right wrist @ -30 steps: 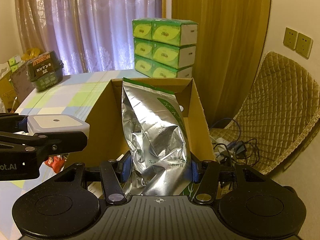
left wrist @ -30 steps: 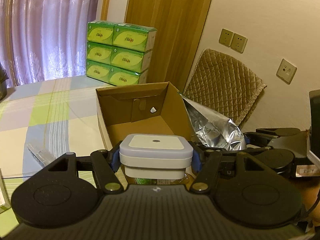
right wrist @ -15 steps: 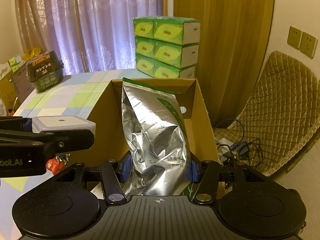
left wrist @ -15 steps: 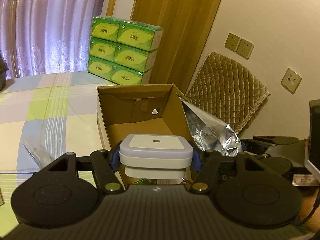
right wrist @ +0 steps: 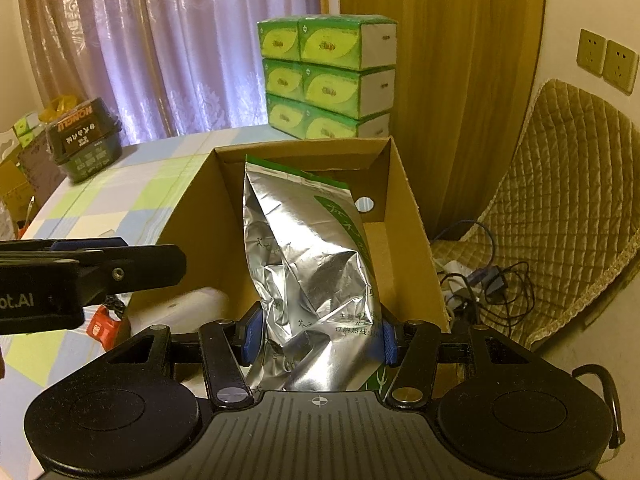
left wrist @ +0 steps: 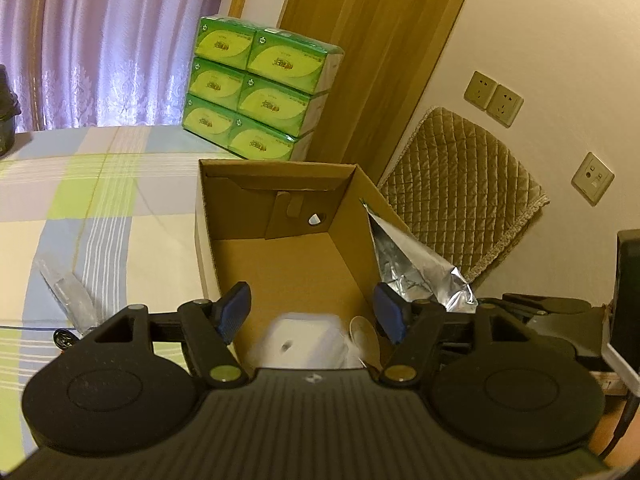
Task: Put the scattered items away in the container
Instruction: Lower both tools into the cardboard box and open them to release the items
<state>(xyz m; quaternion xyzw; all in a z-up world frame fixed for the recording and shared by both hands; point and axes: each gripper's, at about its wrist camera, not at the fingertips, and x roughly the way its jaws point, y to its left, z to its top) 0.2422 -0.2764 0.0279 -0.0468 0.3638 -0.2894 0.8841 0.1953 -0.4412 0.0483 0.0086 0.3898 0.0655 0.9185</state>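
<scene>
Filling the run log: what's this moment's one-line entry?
left hand-held gripper open | white box dropping into carton | right hand-held gripper holds foil bag

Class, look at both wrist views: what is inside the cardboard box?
Inside the cardboard box, near its front, lies a blurred white square device with a pale round thing beside it. The left tool's body hides the floor nearer the camera.
</scene>
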